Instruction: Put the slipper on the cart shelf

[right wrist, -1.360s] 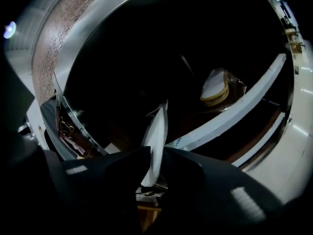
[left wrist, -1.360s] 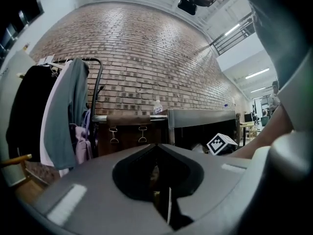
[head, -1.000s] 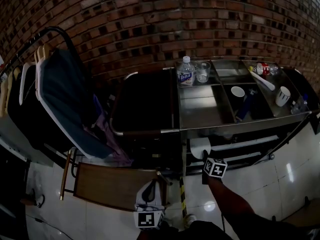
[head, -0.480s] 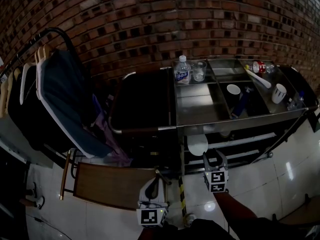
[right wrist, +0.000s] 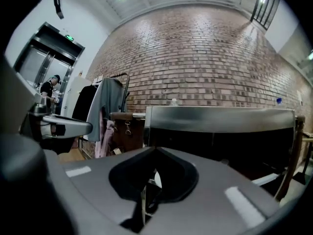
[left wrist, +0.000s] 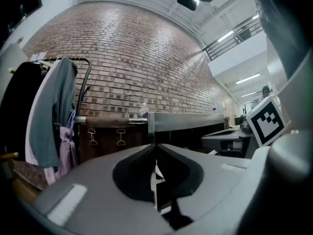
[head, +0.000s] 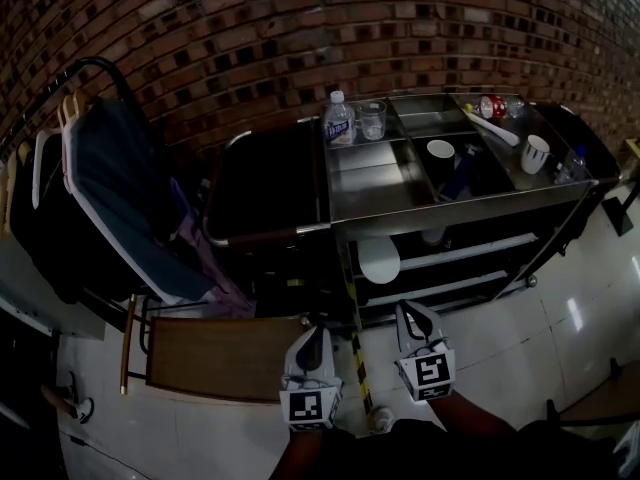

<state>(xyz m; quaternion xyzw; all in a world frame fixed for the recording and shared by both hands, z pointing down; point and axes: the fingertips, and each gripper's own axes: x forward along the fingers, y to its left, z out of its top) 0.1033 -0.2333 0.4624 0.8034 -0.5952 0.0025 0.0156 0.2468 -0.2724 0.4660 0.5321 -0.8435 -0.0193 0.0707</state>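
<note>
The cart point(head: 375, 183) stands before the brick wall point(head: 300, 28), a clothes rack point(head: 90, 183) left of it. A water bottle point(head: 338, 121) and glass point(head: 373, 120) sit on top, rear left; the slipper point(head: 380, 259) lies on a shelf point(head: 470, 251) below.

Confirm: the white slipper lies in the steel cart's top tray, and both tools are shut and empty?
No. The head view shows the white slipper on a shelf under the steel cart's top tray, not in it. The left tool and right tool are shut and empty.
</note>
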